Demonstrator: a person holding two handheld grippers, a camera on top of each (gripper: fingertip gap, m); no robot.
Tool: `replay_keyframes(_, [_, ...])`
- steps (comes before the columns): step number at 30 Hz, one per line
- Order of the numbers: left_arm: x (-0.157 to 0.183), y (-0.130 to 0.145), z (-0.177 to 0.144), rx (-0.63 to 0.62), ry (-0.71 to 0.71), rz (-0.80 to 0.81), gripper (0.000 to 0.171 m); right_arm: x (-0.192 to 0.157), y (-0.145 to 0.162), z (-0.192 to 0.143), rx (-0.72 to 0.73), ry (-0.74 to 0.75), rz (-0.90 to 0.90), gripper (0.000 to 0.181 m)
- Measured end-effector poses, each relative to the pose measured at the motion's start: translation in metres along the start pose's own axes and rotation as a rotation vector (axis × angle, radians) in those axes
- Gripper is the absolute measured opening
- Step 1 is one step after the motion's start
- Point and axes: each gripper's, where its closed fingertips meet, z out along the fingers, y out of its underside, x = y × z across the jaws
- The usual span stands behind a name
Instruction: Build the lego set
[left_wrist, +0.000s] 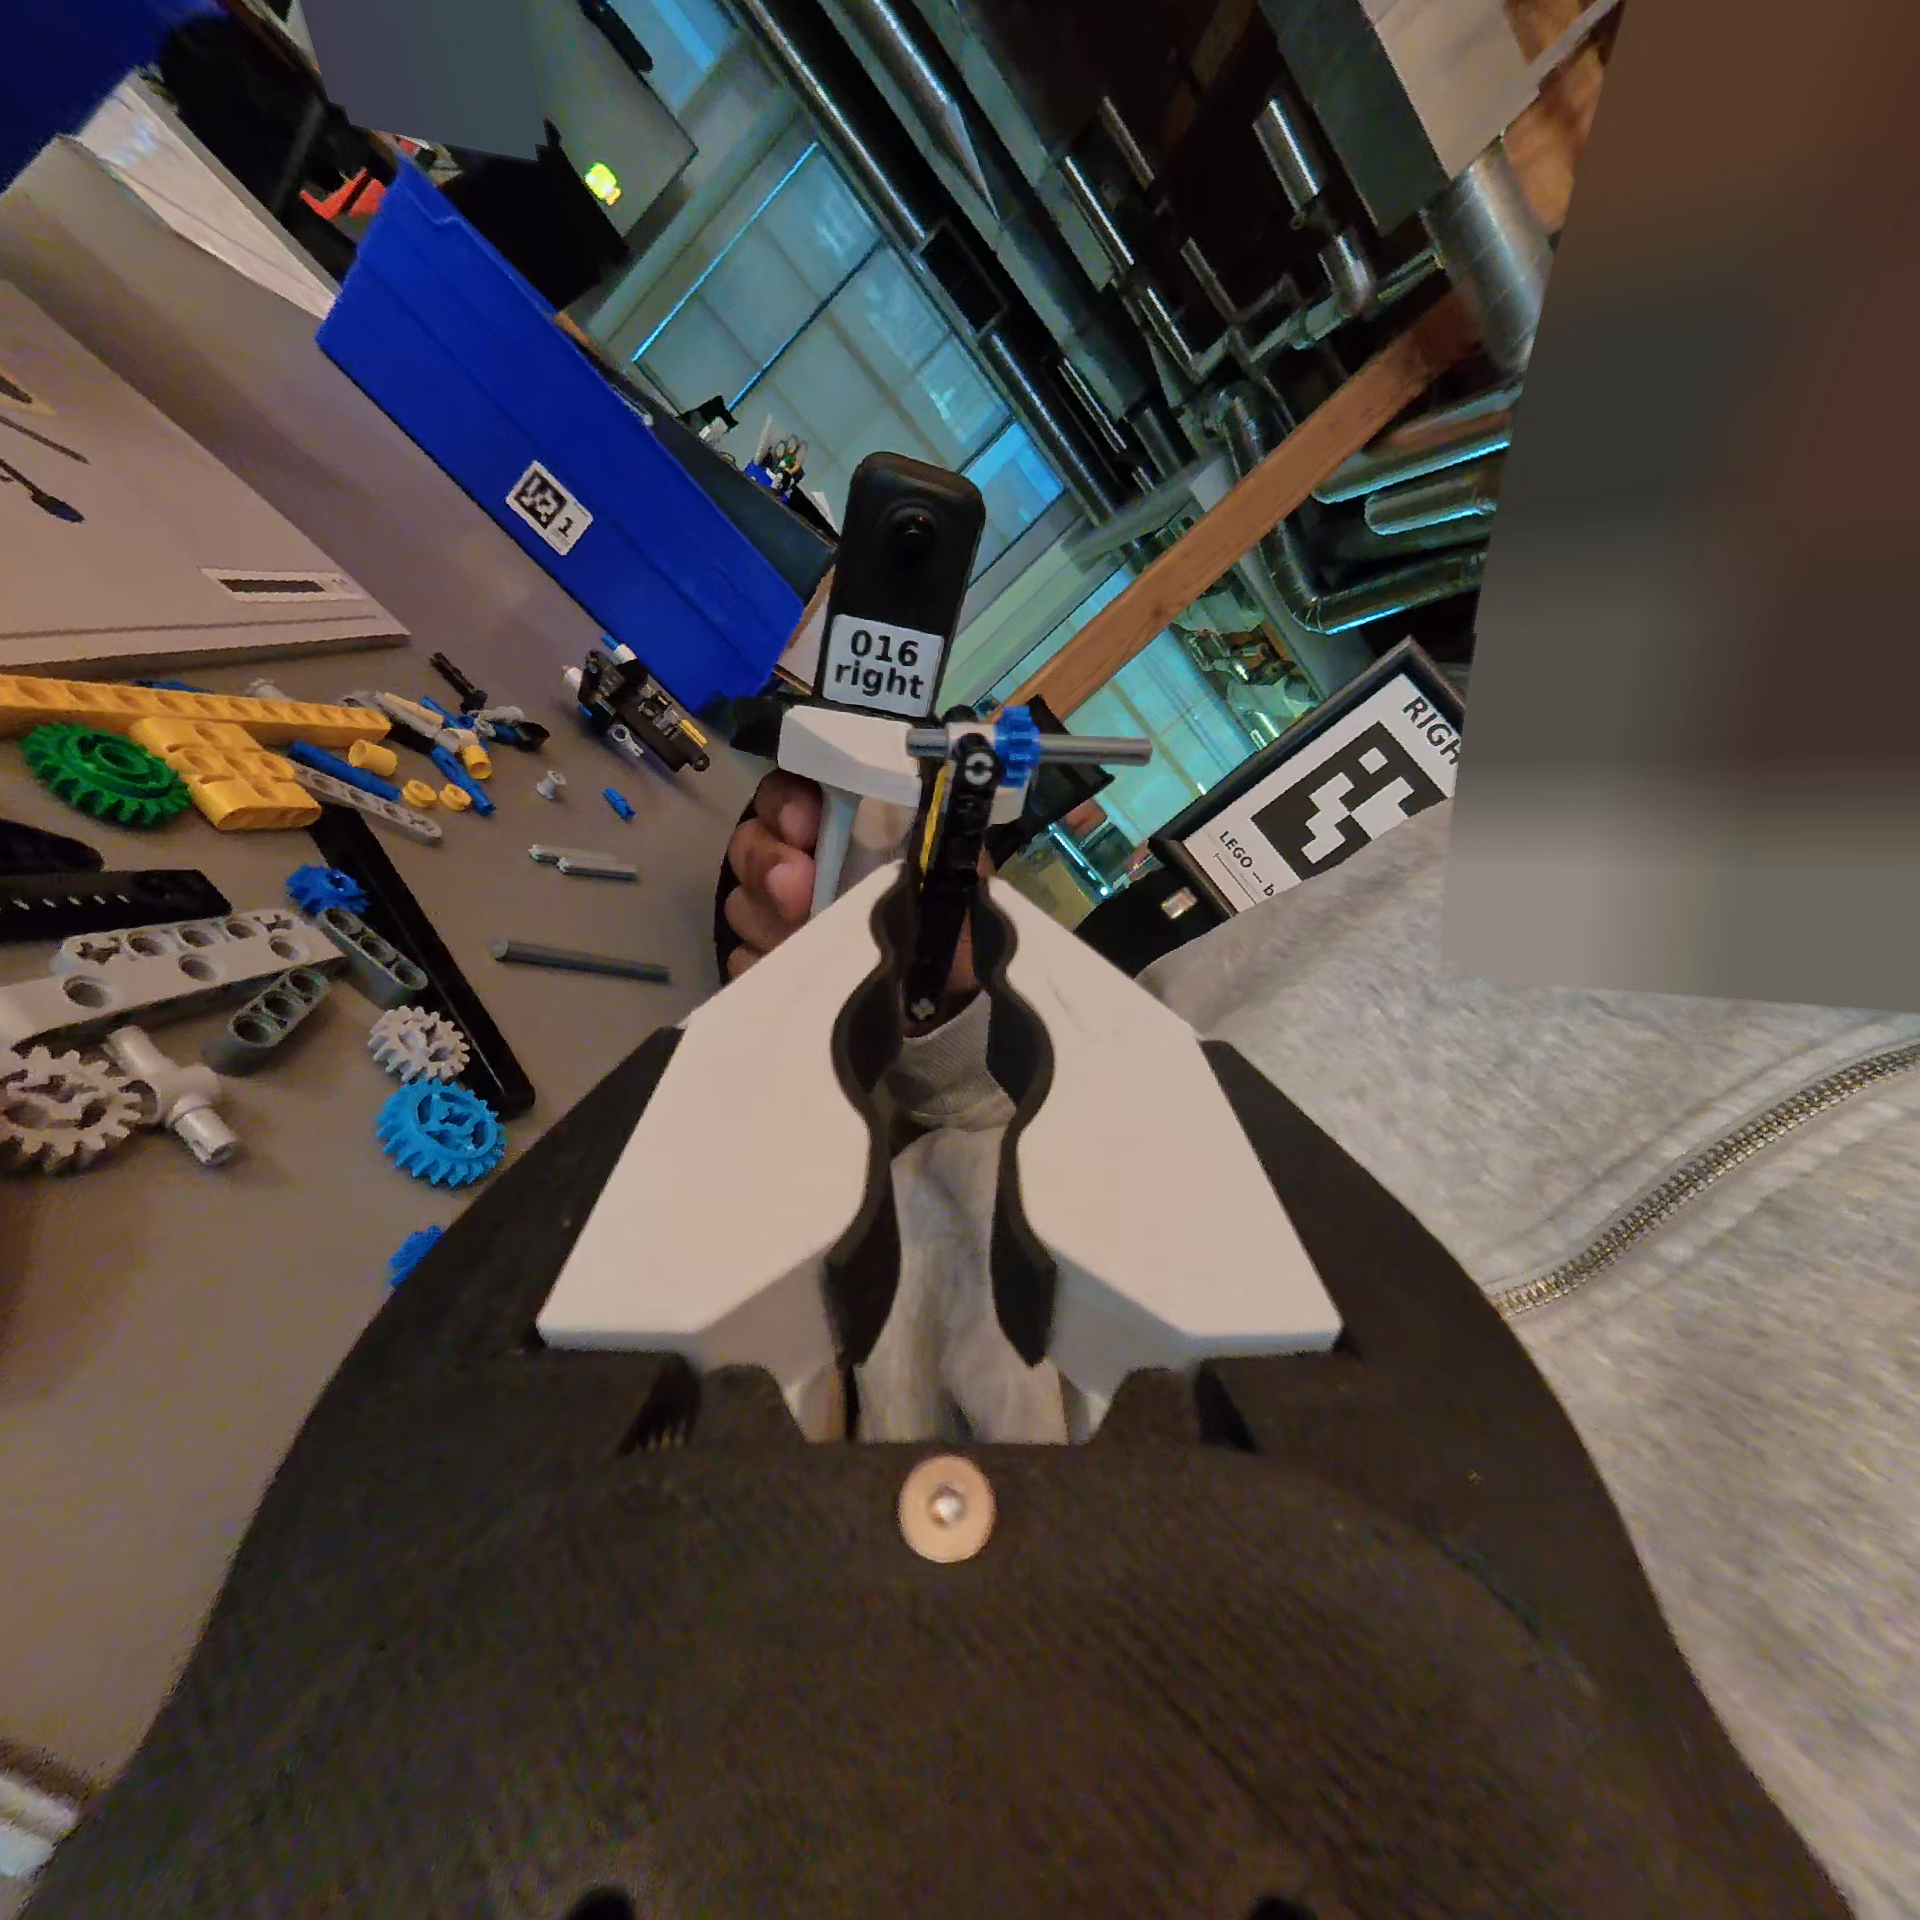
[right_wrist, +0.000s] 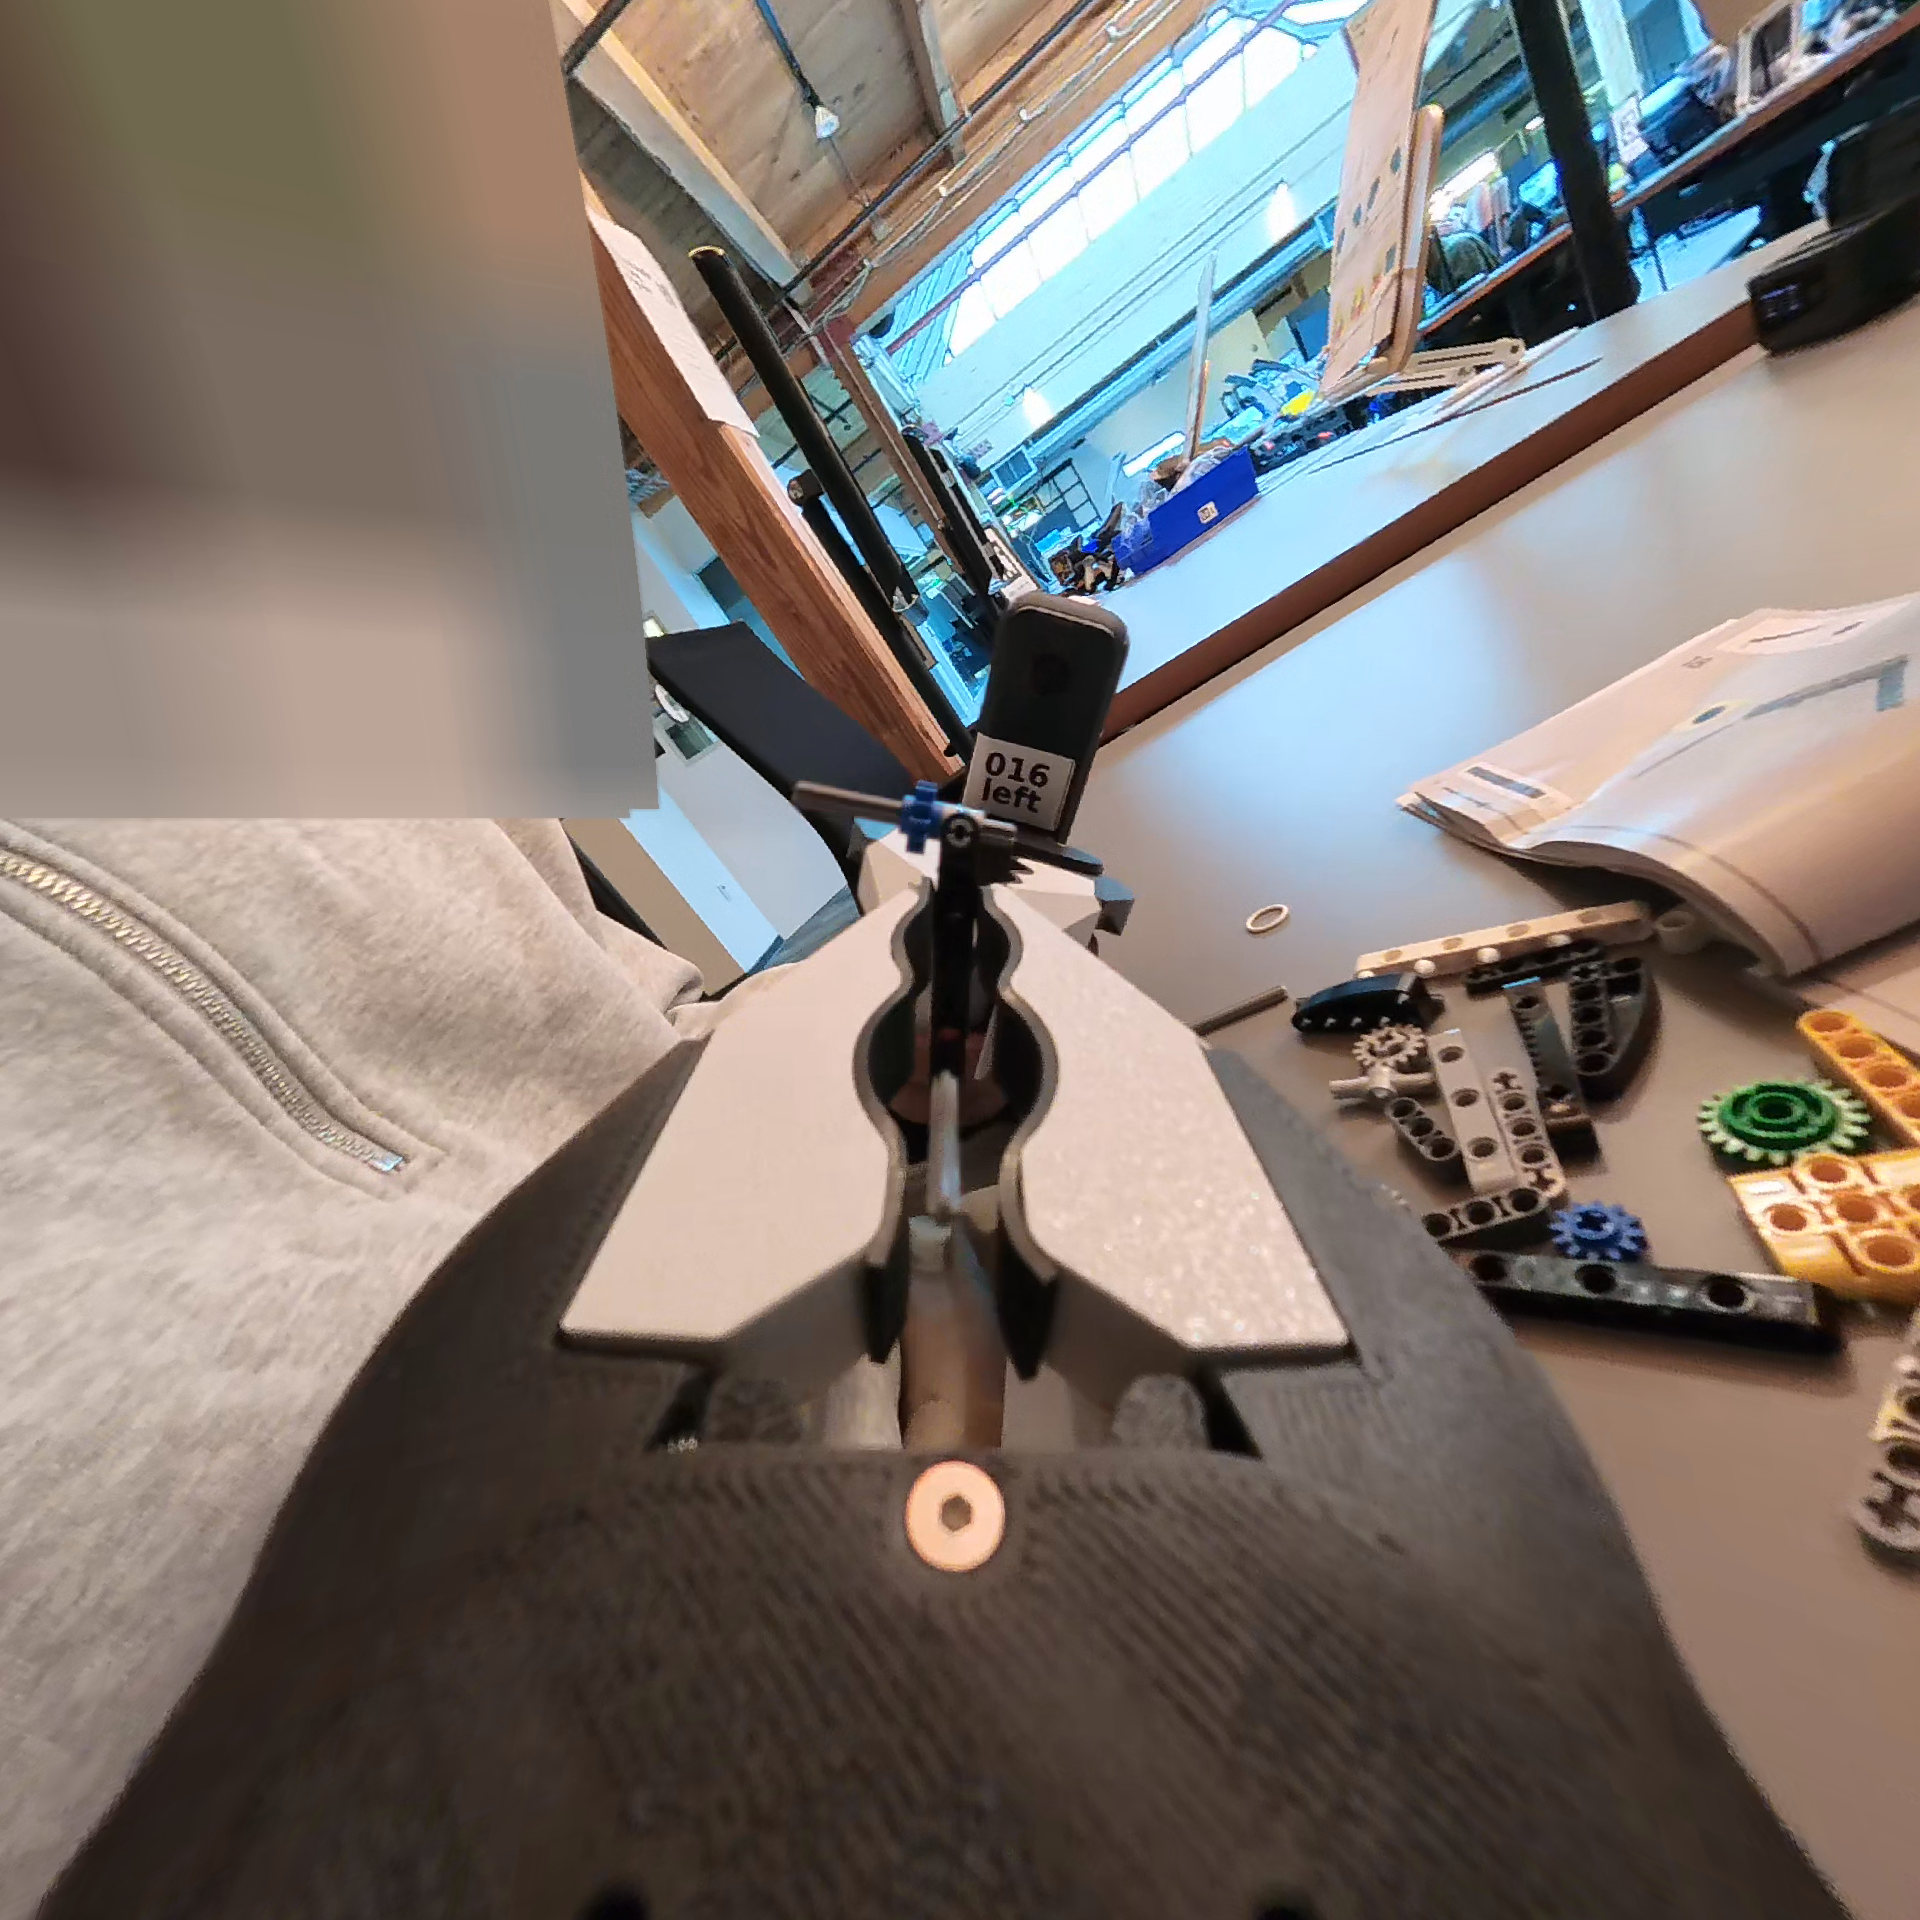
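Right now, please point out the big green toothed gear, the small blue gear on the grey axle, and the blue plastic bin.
Green gear (left_wrist: 104, 774), left wrist view, hub.
Small blue gear (left_wrist: 1013, 729), left wrist view, teeth.
Blue bin (left_wrist: 540, 447), left wrist view, side wall.

grey gear (left_wrist: 57, 1110) cut by left edge, yellow beam (right_wrist: 1870, 1062) cut by right edge, booklet (right_wrist: 1714, 790) partly out of frame

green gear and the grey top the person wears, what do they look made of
Green gear: looks like hard moulded plastic, slightly glossy, with crisp even teeth and a uniform colour.
Grey top: looks like soft knitted fleece or cotton jersey, matte, with a heathered weave; its zip glints like metal, though that is uncertain.
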Motion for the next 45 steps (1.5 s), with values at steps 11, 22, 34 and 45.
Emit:
replay_keyframes(11, [-0.023,-0.031,-0.025,0.236,-0.054,-0.165,0.007,0.017,-0.024,-0.012,0.051,0.326,-0.359,0.046])
replay_keyframes(22, [-0.027,-0.046,-0.037,0.336,-0.274,0.06,0.007,0.015,0.011,0.024,-0.24,0.672,-1.042,0.045])
replay_keyframes(34, [-0.016,-0.038,-0.022,0.361,-0.327,0.158,0.007,0.025,0.011,0.027,-0.238,0.738,-0.885,0.035])
replay_keyframes(45, [-0.02,-0.029,-0.014,0.276,-0.219,0.037,0.04,0.028,0.002,0.011,-0.204,0.667,-0.782,0.024])
